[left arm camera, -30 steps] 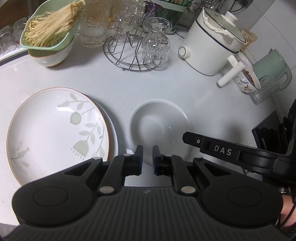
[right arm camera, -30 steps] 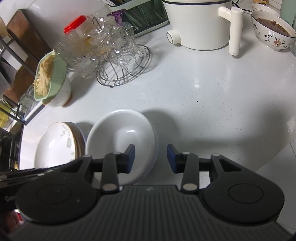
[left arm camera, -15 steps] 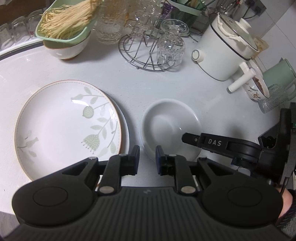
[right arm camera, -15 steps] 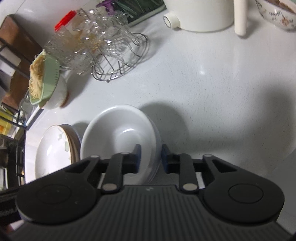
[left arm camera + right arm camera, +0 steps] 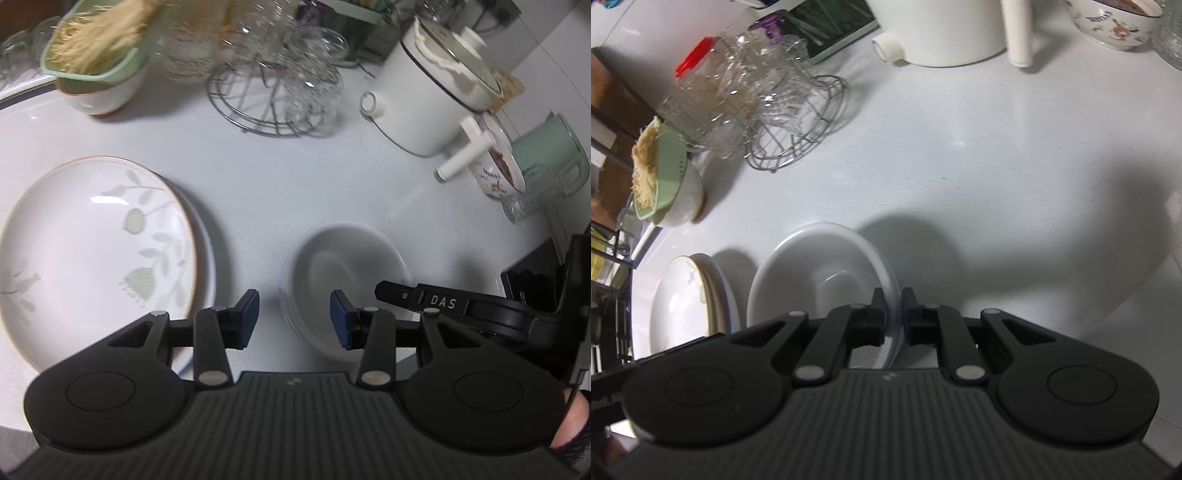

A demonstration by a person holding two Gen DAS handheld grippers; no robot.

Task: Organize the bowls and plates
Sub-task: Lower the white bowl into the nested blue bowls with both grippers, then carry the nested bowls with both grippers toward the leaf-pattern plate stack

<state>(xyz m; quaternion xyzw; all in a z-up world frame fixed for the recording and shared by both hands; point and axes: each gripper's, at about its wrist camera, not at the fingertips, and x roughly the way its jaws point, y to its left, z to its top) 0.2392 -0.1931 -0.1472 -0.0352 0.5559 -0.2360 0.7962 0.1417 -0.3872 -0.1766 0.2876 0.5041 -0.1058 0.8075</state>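
While right gripper marked "DAS" pinches white bowl rim, left gripper spread, beside floral plate.

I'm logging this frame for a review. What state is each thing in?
Left gripper: open, holding nothing.
Right gripper: shut on the white bowl's rim.
White bowl: upright, empty.
Leaf-pattern plate: stacked on another plate, empty.
White pot: lid on.
Green basket: full of noodles, set on a bowl.
Patterned bowl: holds brown food.
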